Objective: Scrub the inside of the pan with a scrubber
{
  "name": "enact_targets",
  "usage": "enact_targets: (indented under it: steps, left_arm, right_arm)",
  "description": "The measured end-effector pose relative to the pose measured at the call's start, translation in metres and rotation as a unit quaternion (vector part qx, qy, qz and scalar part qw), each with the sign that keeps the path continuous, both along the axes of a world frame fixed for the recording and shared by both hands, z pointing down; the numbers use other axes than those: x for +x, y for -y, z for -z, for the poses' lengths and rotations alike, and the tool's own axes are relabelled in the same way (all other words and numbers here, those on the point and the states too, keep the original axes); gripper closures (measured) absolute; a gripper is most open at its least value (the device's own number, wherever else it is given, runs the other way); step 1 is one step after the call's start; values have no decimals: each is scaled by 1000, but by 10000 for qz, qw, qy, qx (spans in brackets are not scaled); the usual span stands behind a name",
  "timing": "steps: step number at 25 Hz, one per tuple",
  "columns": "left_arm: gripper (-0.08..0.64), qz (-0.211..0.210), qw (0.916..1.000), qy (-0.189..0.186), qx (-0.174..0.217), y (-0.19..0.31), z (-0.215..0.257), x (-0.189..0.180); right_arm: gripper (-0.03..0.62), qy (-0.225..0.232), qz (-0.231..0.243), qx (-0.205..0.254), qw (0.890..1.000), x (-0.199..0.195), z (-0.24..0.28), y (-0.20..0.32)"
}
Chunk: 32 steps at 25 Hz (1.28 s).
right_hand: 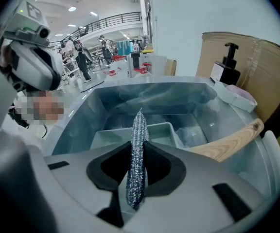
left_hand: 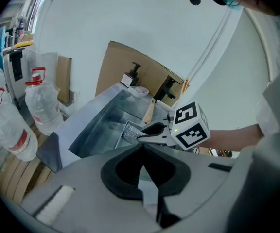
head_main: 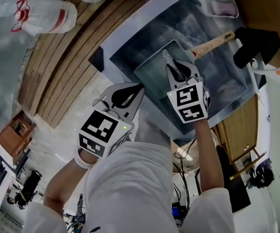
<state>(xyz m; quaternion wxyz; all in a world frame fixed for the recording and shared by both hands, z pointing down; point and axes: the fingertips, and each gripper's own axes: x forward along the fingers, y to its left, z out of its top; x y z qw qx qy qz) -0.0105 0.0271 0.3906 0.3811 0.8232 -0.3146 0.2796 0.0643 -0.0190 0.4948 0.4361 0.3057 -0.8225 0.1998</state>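
A square grey pan (head_main: 155,67) with a wooden handle (head_main: 213,42) lies in the steel sink (head_main: 130,42). My right gripper (head_main: 175,68) hovers over the pan, shut on a silver glittery scrubber (head_main: 169,59) that stands edge-up between its jaws. The right gripper view shows the scrubber (right_hand: 138,152) sticking out past the jaws above the pan (right_hand: 159,131), with the handle (right_hand: 227,142) at right. My left gripper (head_main: 125,95) is at the sink's near rim, shut and holding nothing. From the left gripper view, the pan (left_hand: 125,134) and the right gripper (left_hand: 152,130) lie ahead.
A soap dish (head_main: 219,5) sits at the sink's far corner and a black pump bottle (right_hand: 224,64) stands by the brown board. Plastic water bottles (head_main: 45,14) rest on the wooden slats left of the sink. A black object (head_main: 255,45) lies right of the handle.
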Motion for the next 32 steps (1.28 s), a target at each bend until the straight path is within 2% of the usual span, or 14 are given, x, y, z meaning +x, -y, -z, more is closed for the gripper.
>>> enact_targets:
  steps: [13, 17, 22, 32]
  left_arm:
    - [555, -142, 9999, 2, -86, -4, -8, 2]
    - [555, -153, 9998, 14, -96, -4, -8, -2]
    - [555, -134, 9999, 33, -73, -2, -9, -10]
    - [555, -154, 9999, 36, -61, -6, -7, -15]
  right_arm:
    - [534, 568, 440, -715, 9948, -41, -16, -41]
    - [534, 931, 383, -1022, 9897, -54, -27, -54]
    - [534, 1212, 378, -1204, 9846, -68, -26, -62]
    - [534, 1598, 761, -1322, 9753, -81, -11, -78]
